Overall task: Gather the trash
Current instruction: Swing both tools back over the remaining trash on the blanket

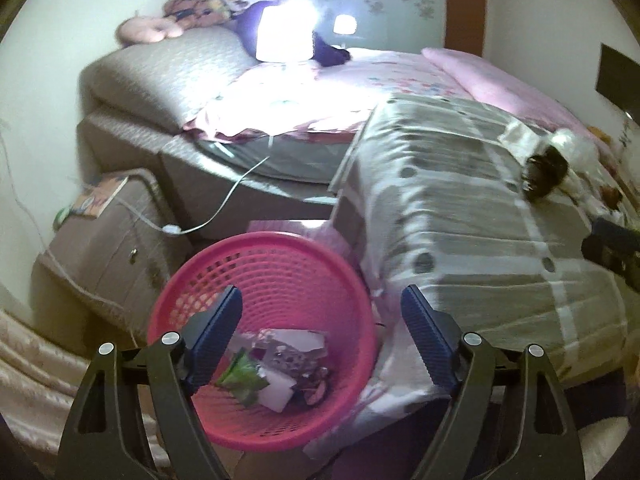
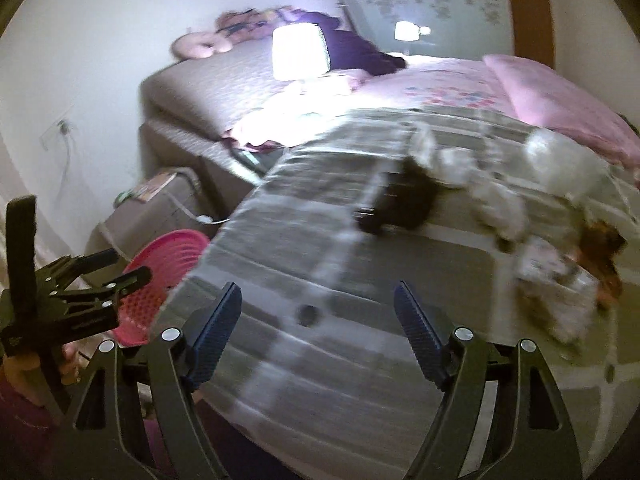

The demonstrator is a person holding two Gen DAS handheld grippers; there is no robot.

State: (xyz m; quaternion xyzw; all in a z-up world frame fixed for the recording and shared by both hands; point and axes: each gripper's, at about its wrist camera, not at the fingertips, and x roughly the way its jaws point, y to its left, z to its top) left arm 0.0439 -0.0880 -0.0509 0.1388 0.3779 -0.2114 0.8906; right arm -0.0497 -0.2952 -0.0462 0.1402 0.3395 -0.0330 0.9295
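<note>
A pink mesh basket [image 1: 264,264] stands on the floor beside the bed and holds several wrappers, one green [image 1: 240,376]. My left gripper [image 1: 322,308] is open and empty right above the basket. It also shows in the right wrist view [image 2: 116,266] over the basket [image 2: 160,272]. My right gripper [image 2: 318,304] is open and empty over the grey patterned blanket [image 2: 340,280]. On the blanket lie white crumpled trash pieces [image 2: 500,204], a dark object [image 2: 404,200] and a printed wrapper [image 2: 556,288]. The frames are blurred.
The bed carries a pink cover [image 1: 500,84], a lit lamp [image 1: 284,34] and plush toys [image 1: 168,20]. A nightstand [image 1: 116,248] with a book and a white cable [image 1: 224,208] stands left of the basket. Wall behind.
</note>
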